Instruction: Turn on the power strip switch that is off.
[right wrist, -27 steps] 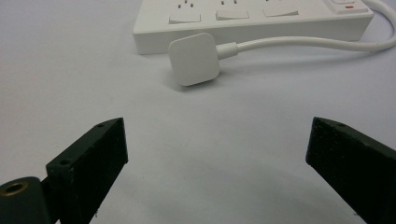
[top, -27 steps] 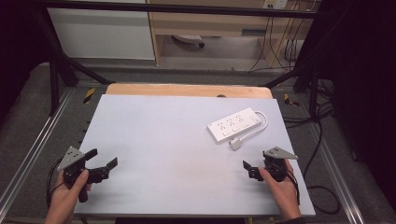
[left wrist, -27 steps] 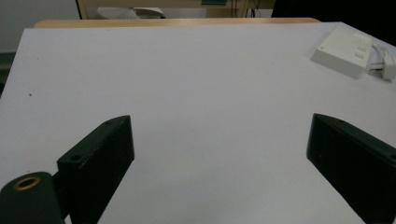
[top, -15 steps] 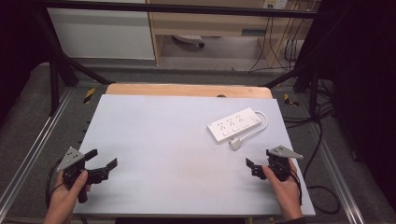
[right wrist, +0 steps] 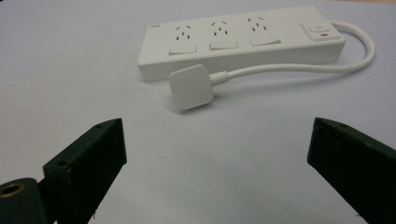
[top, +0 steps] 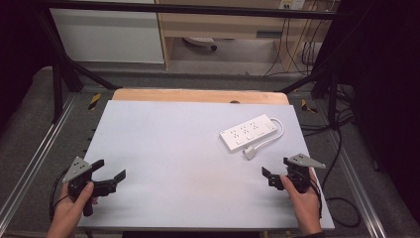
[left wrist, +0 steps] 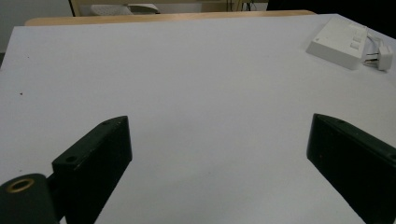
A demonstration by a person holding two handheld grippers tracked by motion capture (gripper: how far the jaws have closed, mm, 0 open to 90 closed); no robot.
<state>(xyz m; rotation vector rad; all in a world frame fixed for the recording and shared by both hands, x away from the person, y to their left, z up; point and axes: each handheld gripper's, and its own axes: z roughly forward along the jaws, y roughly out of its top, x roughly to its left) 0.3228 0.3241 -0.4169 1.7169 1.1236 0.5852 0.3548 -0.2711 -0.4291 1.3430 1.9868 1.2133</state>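
The bench (top: 163,148) carries a pale, matte white sheet that covers almost its whole top; a strip of bare wood (top: 198,95) shows along the far edge at twelve o'clock. A white power strip (top: 248,132) lies flat on the sheet toward two o'clock, set at a slant, with three sockets and a switch at one end. Its white cord (top: 277,135) loops round from the switch end, and the plug (top: 249,153) rests on the sheet just beside the strip's near long side.
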